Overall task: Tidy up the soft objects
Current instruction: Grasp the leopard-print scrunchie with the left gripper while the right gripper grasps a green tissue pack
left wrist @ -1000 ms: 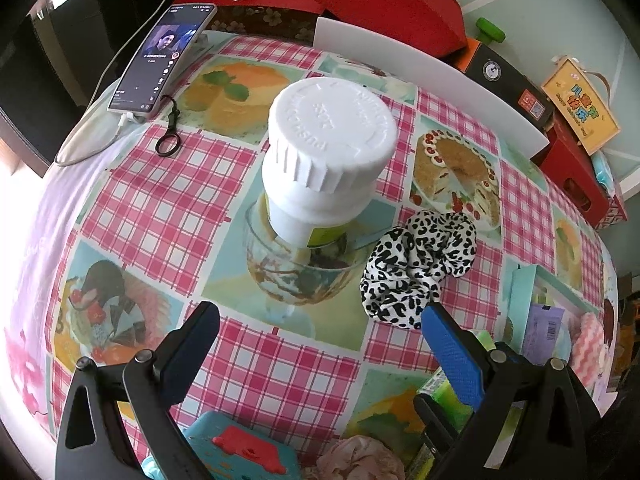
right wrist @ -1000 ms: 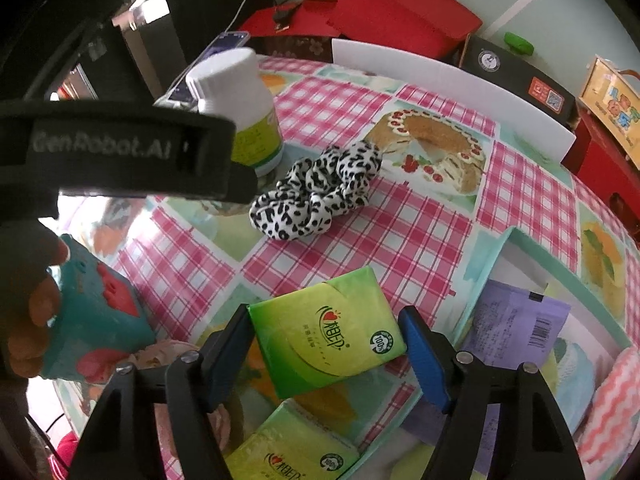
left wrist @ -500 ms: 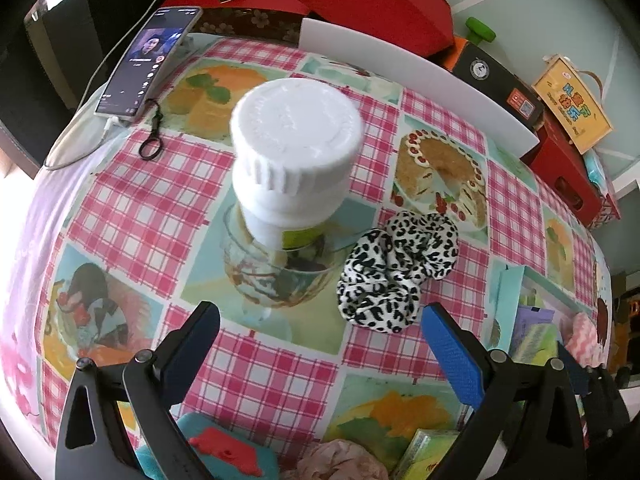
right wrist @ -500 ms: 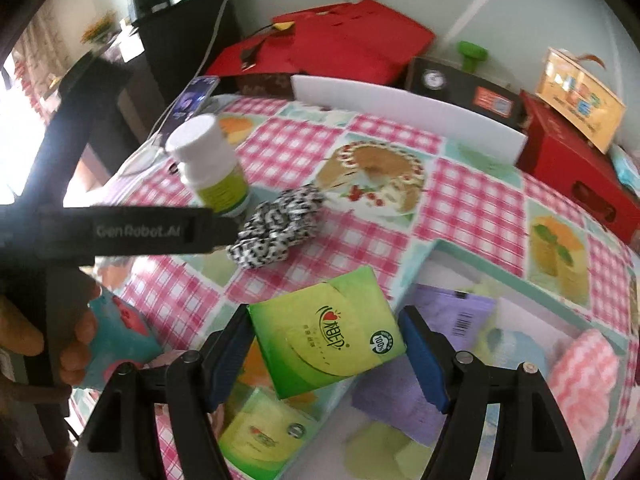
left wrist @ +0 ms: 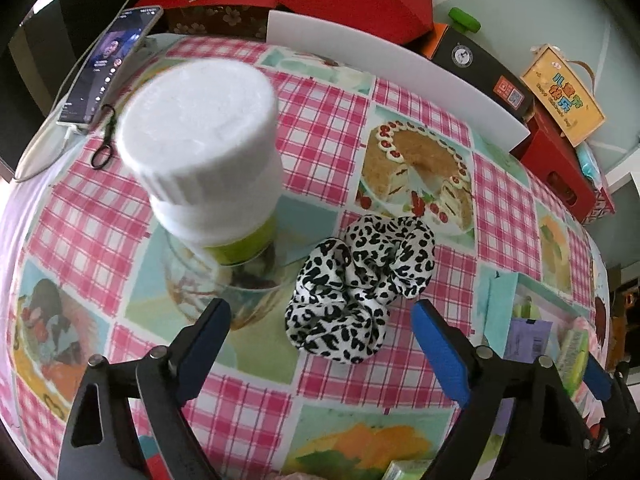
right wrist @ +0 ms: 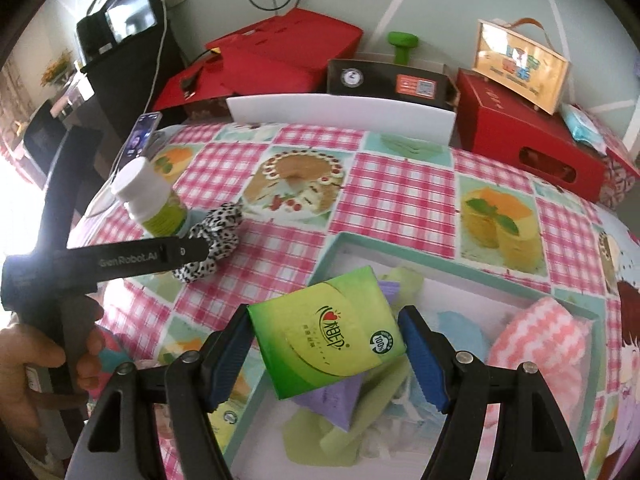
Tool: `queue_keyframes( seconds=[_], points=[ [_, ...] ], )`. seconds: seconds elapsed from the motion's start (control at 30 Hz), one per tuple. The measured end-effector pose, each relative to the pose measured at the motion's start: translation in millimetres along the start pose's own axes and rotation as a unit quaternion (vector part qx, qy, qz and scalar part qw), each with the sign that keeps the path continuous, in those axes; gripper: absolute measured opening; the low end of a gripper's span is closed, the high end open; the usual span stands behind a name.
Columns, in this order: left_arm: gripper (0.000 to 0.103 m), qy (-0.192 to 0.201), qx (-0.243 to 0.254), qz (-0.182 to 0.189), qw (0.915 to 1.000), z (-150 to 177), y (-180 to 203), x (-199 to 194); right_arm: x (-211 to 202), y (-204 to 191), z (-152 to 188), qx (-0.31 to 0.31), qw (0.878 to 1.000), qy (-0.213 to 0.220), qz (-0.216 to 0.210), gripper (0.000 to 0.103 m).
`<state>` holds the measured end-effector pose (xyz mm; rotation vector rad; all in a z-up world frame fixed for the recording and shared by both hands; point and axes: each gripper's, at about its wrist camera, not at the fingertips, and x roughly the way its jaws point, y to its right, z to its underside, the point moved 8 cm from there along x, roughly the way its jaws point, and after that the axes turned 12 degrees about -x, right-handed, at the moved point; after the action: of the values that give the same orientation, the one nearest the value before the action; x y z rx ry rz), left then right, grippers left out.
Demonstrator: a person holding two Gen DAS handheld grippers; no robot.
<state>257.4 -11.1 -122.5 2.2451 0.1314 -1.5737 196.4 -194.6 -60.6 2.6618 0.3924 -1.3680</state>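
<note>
1. Both sets of jaws stood differently: our right gripper was clamped on the green tissue pack, pads pressing its two sides, while our left gripper was released, nothing pinched, its jaws having just been closing a little around empty air.
2. We held the tissue pack over the tray, which already kept a purple packet and a pink cloth toward 3 o'clock.
3. We judged the good move was to lower the pack into a bare patch of the tray before letting go, flat side down, so it would not tip onto the rim.
4. In the left wrist view the scrunchie lay on the tablecloth, just ahead of the left gripper, between its fingers' line.
5. A white bottle stood at 10 o'clock of the scrunchie, just beside it; we reckoned the left finger needed to slip between them without knocking the bottle.
6. We thought a deep, central pinch suited the scrunchie, since soft fabric slides from a shallow hold.
</note>
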Motion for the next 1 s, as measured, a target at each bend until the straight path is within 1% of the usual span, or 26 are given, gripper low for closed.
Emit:
queue_keyframes(
  seconds=[0.03,0.1,0.13,0.2,0.27,0.33,0.4,0.43,0.5,0.6,0.7,0.87,1.0],
  points=[
    [0.091,-0.001,-0.001,0.0,1.0,0,0,3,0,1,0,0.002,1.0,0.0,0.001,0.076],
    [0.081,-0.008,0.0,-0.001,1.0,2,1,9,-1,3,1,0.004,1.0,0.0,0.002,0.076],
    [0.079,-0.01,-0.001,-0.003,0.9999,2,1,13,-1,4,2,0.005,1.0,0.0,0.001,0.076],
    [0.079,0.0,0.005,-0.012,0.9999,1,2,14,0,5,2,0.005,1.0,-0.001,0.001,0.076],
    [0.077,0.002,0.005,-0.01,0.9999,0,2,14,0,5,3,0.005,1.0,-0.003,0.0,0.076],
    [0.07,0.003,0.002,-0.005,1.0,-1,5,14,1,5,4,0.005,1.0,-0.004,0.0,0.076],
    [0.054,0.003,0.002,-0.002,1.0,-1,5,13,2,5,4,0.005,1.0,-0.005,0.0,0.076],
    [0.053,0.003,0.001,-0.003,1.0,-1,4,12,2,5,4,0.005,1.0,-0.005,0.0,0.076],
    [0.045,0.002,-0.001,-0.001,1.0,-1,4,11,2,5,4,0.005,1.0,-0.005,0.0,0.076],
    [0.04,0.004,0.001,-0.001,1.0,-2,3,6,3,6,5,0.006,1.0,-0.006,0.0,0.076],
    [0.037,0.009,0.008,-0.001,0.9999,-2,7,1,4,8,6,0.008,1.0,-0.007,0.0,0.076],
    [0.035,0.018,0.02,0.001,0.9996,0,13,-12,3,12,8,0.014,1.0,-0.008,-0.001,0.076],
    [0.035,0.041,0.034,0.005,0.9986,-2,19,-37,-4,16,6,0.02,1.0,0.0,0.004,0.076]
  ],
)
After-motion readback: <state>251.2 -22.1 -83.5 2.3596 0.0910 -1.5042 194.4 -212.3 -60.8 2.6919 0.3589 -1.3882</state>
